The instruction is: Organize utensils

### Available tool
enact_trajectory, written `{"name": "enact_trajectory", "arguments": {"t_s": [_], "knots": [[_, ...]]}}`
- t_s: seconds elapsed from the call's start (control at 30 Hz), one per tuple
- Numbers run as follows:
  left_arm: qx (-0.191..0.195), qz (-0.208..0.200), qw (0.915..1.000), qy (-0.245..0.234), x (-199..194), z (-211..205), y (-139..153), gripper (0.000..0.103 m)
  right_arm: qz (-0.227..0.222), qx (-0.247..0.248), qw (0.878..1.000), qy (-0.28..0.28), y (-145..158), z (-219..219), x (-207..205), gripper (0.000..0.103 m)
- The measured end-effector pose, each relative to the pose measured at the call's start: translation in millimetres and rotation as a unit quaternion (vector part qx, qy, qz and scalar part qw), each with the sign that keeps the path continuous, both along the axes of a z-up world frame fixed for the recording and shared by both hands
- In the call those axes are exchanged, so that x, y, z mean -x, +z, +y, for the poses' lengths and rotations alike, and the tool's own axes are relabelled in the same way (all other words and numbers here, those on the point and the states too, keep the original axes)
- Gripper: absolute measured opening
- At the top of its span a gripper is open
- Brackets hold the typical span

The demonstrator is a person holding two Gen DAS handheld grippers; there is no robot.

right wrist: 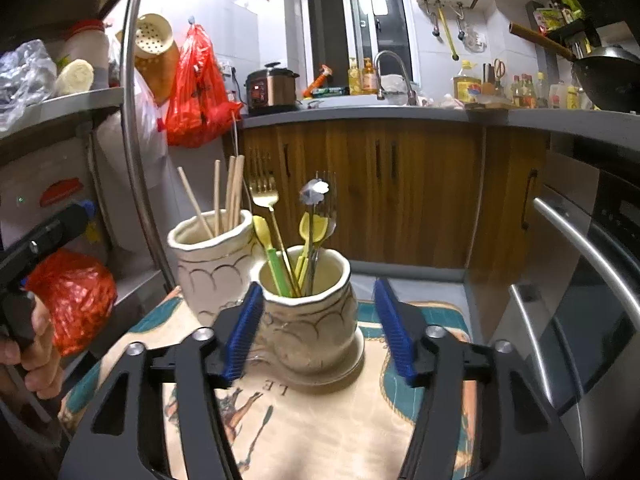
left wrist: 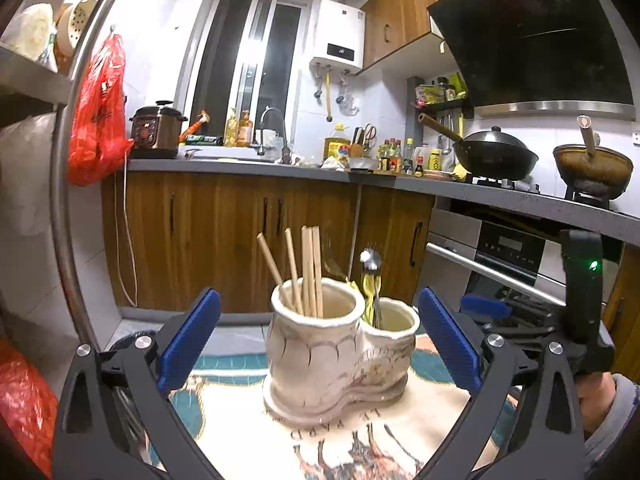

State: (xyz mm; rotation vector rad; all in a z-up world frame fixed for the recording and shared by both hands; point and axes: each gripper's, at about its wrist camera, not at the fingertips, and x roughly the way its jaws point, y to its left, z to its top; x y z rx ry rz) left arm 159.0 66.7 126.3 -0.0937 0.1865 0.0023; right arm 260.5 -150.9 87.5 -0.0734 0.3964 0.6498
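Centre of both views, on the patterned mat [left wrist: 248, 432]: twin-cup ceramic holder [left wrist: 320, 360], upright. Chopsticks [left wrist: 308, 268] in the taller cup, forks and spoons [right wrist: 304, 240] in the shorter (long axes vertical). Left gripper [left wrist: 320, 340] released, fingers wide, straddling the holder. Right gripper [right wrist: 316, 332] released, nearer, flanking the short cup, nothing grasped.

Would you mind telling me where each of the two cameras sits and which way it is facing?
Left wrist view: on the left gripper, looking along its open blue fingers at the twin-cup holder and kitchen counter; the right gripper and its hand show at right.
Right wrist view: on the right gripper, open around the shorter cup, facing the cabinets; the left gripper and hand show at left.
Shared: holder, chopsticks, cloth, counter.
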Motion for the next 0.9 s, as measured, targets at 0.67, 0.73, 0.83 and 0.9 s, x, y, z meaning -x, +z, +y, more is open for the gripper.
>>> {"name": "enact_trajectory", "arguments": {"t_s": [0.67,0.73,0.83,0.9], "knots": [[-0.009,0.035,0.997,0.069,43.9,-0.6,-21.5,0.098,-0.032,-0.007,0.999,0.009,-0.9,-14.3,58.5,0.095],[-0.003,0.037,0.9964,0.077,46.0,1.1,-21.9,0.098,-0.031,-0.009,0.999,0.013,-0.8,-14.6,62.6,0.096],[0.004,0.04,0.9956,0.085,47.7,5.6,-22.7,0.098,-0.037,-0.007,0.999,0.018,0.4,-11.2,69.2,0.097],[0.016,0.042,0.9952,0.087,48.5,10.6,-23.4,0.098,-0.039,-0.003,0.999,0.023,0.6,-9.7,70.9,0.097]]}}
